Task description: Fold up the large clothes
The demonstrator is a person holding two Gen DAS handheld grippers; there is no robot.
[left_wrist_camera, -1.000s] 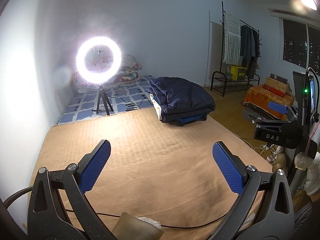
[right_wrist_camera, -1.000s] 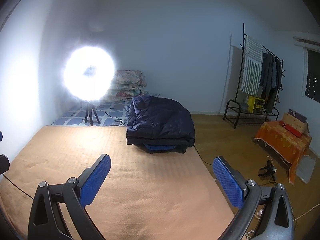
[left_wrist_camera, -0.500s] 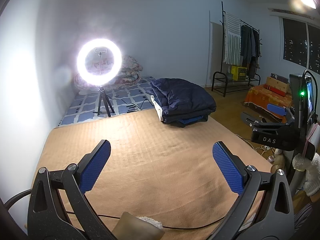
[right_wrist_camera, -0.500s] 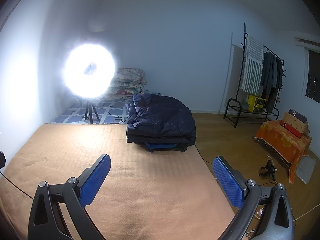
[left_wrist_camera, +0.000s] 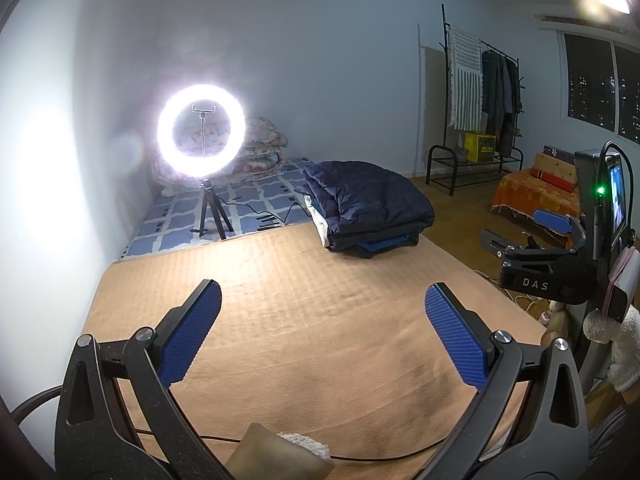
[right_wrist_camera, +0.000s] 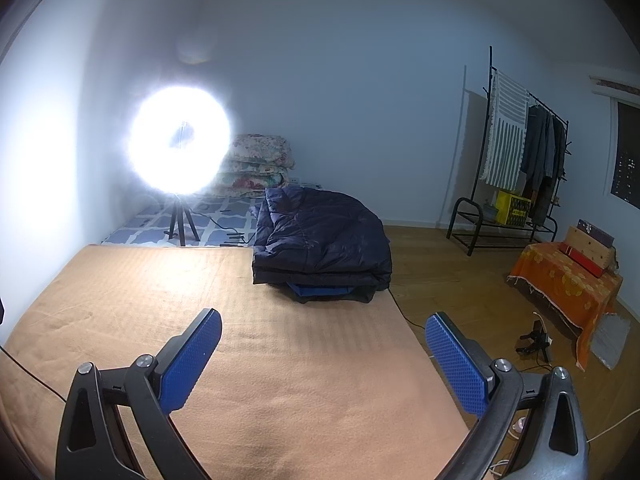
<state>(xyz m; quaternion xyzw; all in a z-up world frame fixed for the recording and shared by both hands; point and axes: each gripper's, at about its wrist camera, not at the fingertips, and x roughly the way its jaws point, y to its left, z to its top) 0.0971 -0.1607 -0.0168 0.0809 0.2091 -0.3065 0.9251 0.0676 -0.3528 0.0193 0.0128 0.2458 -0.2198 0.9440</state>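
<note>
Tan blanket (right_wrist_camera: 248,360) covered the bed, and a ring light (left_wrist_camera: 201,129) glared from its tripod beyond the far edge. At the far right corner sat the folded pile, a dark navy padded coat (right_wrist_camera: 324,240) on top of other garments, well apart from both tools. Left tongs (left_wrist_camera: 322,334) and right tongs (right_wrist_camera: 322,354) were spread wide, holding nothing. Risks, as I judged them: a thin cable (left_wrist_camera: 360,456) crossed the near edge and could snag; dragging the bulky, slippery coat might topple the stack toward the floor; the glare could hide its edges.
</note>
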